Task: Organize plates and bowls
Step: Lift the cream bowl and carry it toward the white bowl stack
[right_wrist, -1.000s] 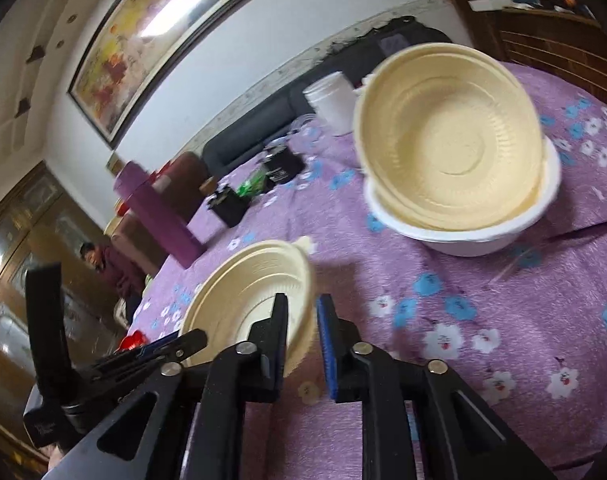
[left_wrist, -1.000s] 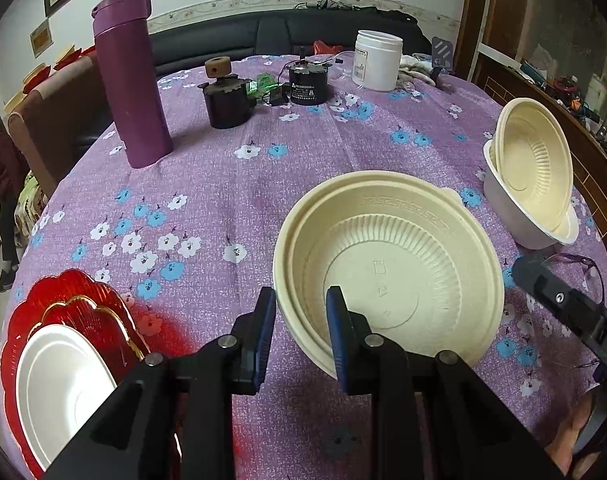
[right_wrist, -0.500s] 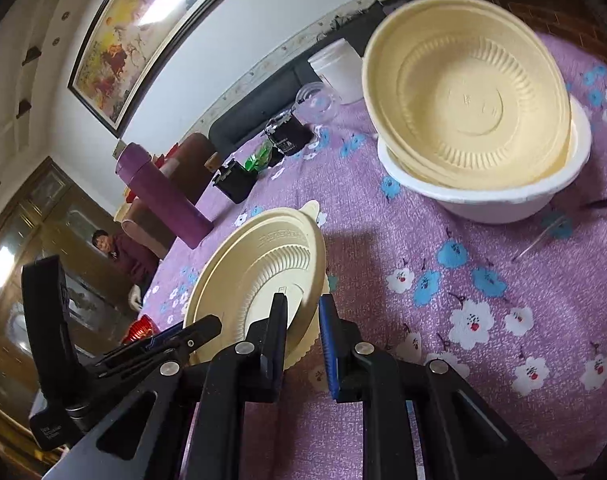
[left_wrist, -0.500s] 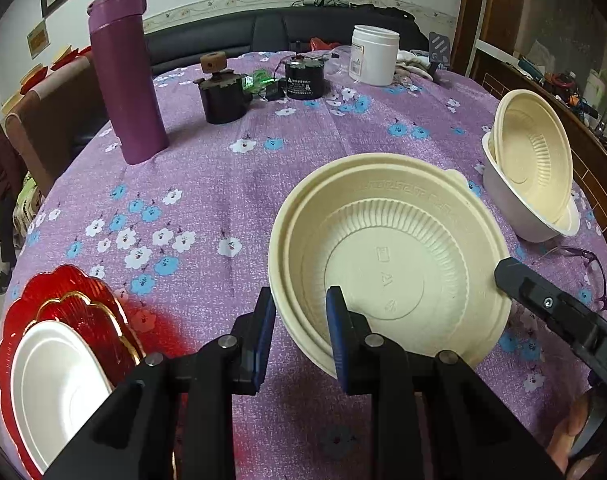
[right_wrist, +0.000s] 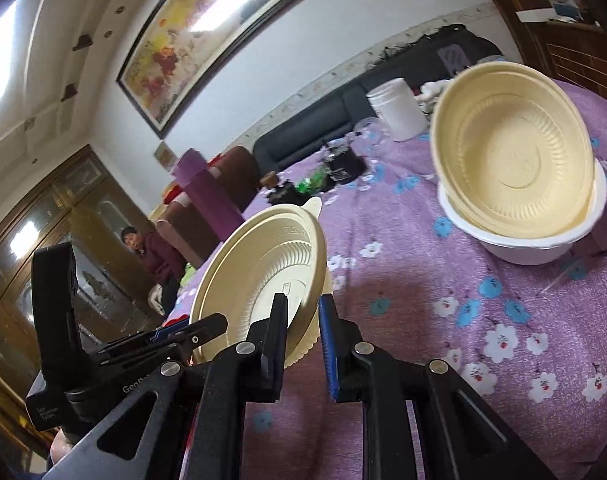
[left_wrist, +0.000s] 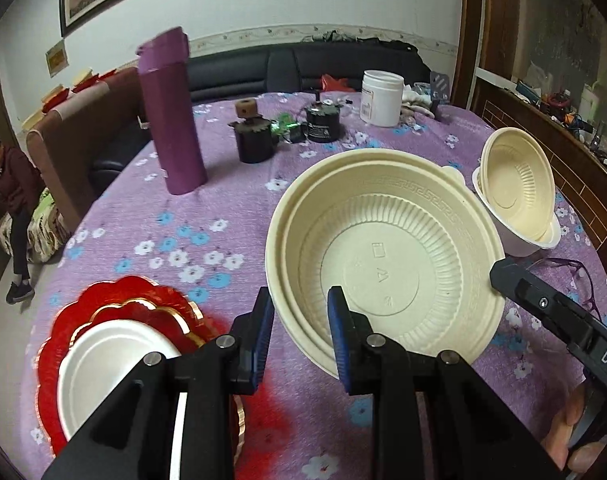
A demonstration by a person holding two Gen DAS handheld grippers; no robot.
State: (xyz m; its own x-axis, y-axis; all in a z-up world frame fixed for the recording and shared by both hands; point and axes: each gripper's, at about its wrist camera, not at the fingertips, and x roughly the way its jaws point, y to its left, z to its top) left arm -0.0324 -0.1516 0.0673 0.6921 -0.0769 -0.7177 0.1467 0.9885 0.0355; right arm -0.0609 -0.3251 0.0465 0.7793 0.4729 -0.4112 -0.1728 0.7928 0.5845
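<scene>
You hold the big cream bowl [left_wrist: 383, 264] with both tools. Your left gripper [left_wrist: 299, 332] pinches the near rim, one pad inside and one outside. Your right gripper [right_wrist: 303, 332] pinches the rim on the other side. Both tools are squeezed narrow on that rim. The bowl looks like two nested together, and it is tipped up off the purple tablecloth [left_wrist: 223, 208].

Some sorting looks done. A cream bowl sits tilted inside the white bowl [left_wrist: 515, 240] at the far right of the table. A white plate [left_wrist: 103, 360] lies on the red plates [left_wrist: 115, 300] at the near left. I think the big bowl you hold is what is left, and it likely goes to the bowl pile on the right.

Some things are hard to see. The near edge of the white plate hides behind your left tool. I cannot tell how many red plates are stacked. I cannot tell if the bowl's bottom touches the table. The far things by the purple bottle [left_wrist: 171, 116] are small and unclear
</scene>
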